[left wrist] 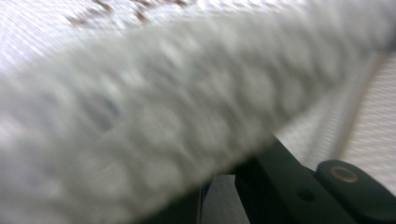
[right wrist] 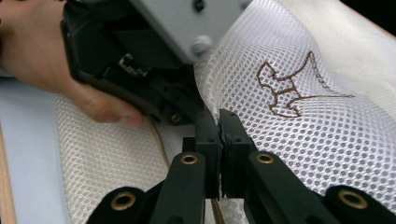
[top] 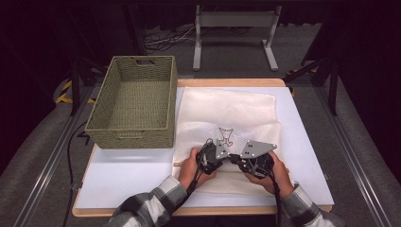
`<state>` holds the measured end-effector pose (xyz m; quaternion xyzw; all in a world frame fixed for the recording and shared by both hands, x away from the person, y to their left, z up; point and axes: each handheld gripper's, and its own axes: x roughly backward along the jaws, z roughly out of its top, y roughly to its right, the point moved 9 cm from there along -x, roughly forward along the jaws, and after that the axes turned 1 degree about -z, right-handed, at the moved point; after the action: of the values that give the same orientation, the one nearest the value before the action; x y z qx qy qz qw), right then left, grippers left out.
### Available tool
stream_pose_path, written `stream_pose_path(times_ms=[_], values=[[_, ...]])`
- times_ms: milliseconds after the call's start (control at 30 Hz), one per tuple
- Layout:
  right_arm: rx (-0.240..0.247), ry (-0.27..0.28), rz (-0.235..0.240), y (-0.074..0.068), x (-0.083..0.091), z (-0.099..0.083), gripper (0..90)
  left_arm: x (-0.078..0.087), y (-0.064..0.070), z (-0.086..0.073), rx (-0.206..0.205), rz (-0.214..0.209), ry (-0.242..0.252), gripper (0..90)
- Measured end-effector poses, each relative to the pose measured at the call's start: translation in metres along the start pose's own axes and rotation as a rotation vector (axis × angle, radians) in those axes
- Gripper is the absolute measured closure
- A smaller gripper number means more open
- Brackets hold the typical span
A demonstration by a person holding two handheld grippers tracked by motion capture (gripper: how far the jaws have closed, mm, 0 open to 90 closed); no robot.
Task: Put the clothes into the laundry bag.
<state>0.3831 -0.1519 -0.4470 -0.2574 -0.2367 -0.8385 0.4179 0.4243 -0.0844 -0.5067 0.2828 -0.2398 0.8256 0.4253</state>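
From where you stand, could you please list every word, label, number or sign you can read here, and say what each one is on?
None: no readable word, number or brand.
The mesh cloth bears a brown stitched outline figure, a picture rather than lettering.
The woven basket carries no label.
The left gripper view is too blurred to read.

both hands low & close together, l gripper (top: pixel 212 153) beside r gripper (right wrist: pixel 218 122), r jaws pressed together

Basket (top: pixel 134 101) sat on table (top: pixel 118 182), far left. Mesh cloth (top: pixel 227 113) lay just right of it. Both hand-held grippers, left (top: pixel 211 156) and right (top: pixel 253 158), met side by side on cloth's near part.
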Motion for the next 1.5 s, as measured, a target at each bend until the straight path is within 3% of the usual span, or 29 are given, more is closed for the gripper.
stream_pose_path(times_ms=[100, 133, 267, 367, 500, 533, 567, 667, 800, 900, 1033, 1300, 1500], values=[[0.005, -0.004, 0.001, -0.002, -0.001, 0.0, 87.9, -0.002, -0.005, 0.001, 0.03, 0.023, 0.007, 90.0], [0.011, -0.01, 0.0, -0.003, -0.002, 0.0, 88.0, -0.001, -0.007, 0.001, 0.032, 0.052, 0.01, 90.0], [0.014, -0.018, 0.007, -0.004, -0.004, -0.002, 88.1, -0.001, -0.013, 0.001, 0.06, 0.074, 0.023, 90.0], [0.018, -0.018, 0.005, -0.005, -0.004, -0.001, 88.0, 0.0, -0.012, 0.001, 0.066, 0.069, 0.028, 90.0], [0.019, -0.011, -0.007, -0.003, -0.002, 0.0, 88.0, 0.007, -0.008, 0.0, 0.086, 0.009, 0.035, 90.0], [0.012, 0.001, -0.011, -0.002, 0.0, 0.001, 88.0, 0.009, -0.005, 0.0, 0.081, -0.027, 0.048, 89.0], [0.01, 0.01, -0.015, 0.0, 0.002, 0.002, 88.0, 0.015, -0.002, -0.002, 0.055, -0.038, 0.038, 84.3], [0.009, 0.026, -0.027, 0.001, 0.005, 0.005, 88.1, 0.027, 0.0, -0.005, 0.02, -0.044, 0.042, 82.8], [0.002, 0.051, -0.043, 0.004, 0.009, 0.009, 88.0, 0.049, 0.0, -0.01, 0.01, -0.053, 0.039, 86.1], [0.002, 0.062, -0.048, 0.004, 0.012, 0.012, 88.0, 0.055, 0.0, -0.021, -0.012, -0.054, -0.028, 88.2], [-0.007, 0.072, -0.045, 0.005, 0.013, 0.014, 88.1, 0.044, 0.0, -0.033, 0.011, -0.063, -0.087, 86.9], [0.003, 0.049, -0.004, -0.001, 0.009, 0.011, 88.0, 0.019, -0.01, -0.024, 0.029, -0.005, -0.082, 90.0], [0.005, 0.03, 0.005, -0.004, 0.006, 0.008, 88.0, 0.01, -0.013, -0.015, 0.033, 0.044, -0.082, 90.0]])
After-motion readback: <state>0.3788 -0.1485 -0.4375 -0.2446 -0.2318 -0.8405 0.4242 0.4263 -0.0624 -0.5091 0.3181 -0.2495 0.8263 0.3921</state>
